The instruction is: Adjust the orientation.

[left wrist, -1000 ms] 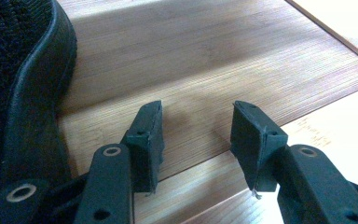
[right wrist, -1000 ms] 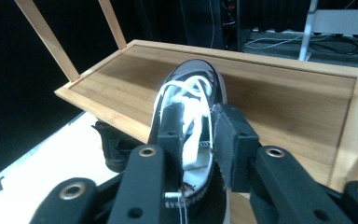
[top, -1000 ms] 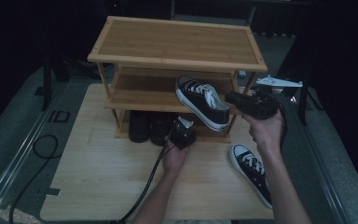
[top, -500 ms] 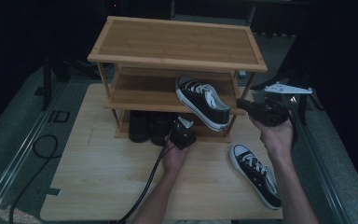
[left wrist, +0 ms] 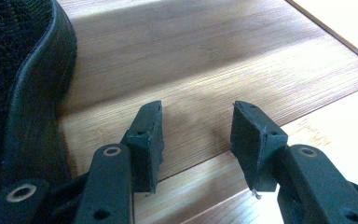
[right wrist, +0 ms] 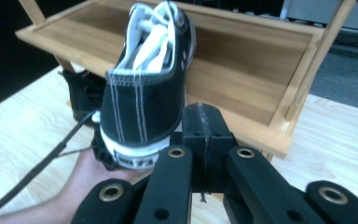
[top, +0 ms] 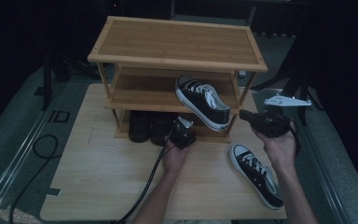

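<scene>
Right tool [top: 243, 115] at centre right of high view, held level in raised hand, jaws clenched on nothing, tips just right of black sneaker [top: 202, 101] resting on rack's middle shelf [top: 135, 98]. Left tool [top: 182, 135] low at frame centre, forearm stretched forward, jaws released, over bottom shelf [left wrist: 214, 60]. Second sneaker [top: 256, 174] on table [top: 98, 177], lower right.

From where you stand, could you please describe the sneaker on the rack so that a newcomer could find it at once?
Start at the bamboo shoe rack standing at the back of the wooden table. On its middle shelf lies a black sneaker with white laces, its heel poking out over the front edge. Its twin lies on the table instead, and the dark shoes below show no white.
</scene>
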Action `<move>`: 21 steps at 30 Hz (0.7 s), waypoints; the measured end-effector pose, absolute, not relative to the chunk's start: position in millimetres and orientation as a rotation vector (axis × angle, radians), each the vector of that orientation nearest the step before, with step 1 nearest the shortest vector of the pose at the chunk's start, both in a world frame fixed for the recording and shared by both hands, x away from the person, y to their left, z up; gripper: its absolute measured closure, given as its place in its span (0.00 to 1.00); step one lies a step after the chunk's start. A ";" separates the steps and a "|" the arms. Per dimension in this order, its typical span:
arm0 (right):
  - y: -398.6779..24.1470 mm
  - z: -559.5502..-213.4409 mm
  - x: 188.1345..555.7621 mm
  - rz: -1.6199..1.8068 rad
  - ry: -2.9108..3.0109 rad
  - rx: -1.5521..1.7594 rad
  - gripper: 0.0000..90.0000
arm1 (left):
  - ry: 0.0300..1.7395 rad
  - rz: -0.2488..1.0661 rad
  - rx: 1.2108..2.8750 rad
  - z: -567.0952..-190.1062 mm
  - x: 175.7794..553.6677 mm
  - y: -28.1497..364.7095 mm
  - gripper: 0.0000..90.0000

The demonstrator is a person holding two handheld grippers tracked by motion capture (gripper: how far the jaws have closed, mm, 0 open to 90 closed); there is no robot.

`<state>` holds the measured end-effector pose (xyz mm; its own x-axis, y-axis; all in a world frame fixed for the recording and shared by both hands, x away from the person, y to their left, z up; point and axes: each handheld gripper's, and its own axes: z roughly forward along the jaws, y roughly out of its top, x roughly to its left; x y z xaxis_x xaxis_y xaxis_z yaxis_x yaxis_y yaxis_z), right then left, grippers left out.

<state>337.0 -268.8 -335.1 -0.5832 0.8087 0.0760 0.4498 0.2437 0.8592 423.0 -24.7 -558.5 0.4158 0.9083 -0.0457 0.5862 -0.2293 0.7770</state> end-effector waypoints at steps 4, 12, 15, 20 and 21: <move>-265.4 -343.5 330.4 1.263 2.175 1.129 1.00 | 1.269 0.552 1.931 -558.5 423.0 -24.8 0.60; -252.9 -364.4 320.8 1.213 2.254 1.090 1.00 | 1.270 0.552 1.931 -558.4 423.0 -24.8 0.60; -250.5 -369.8 319.3 1.208 2.267 1.081 1.00 | 1.270 0.552 1.931 -558.4 423.0 -24.8 0.60; -246.1 -373.7 318.7 1.211 2.281 1.069 1.00 | 1.269 0.551 1.932 -558.4 423.0 -24.6 0.60; -245.3 -374.0 319.1 1.211 2.286 1.066 1.00 | 1.269 0.551 1.933 -558.4 423.1 -24.6 0.60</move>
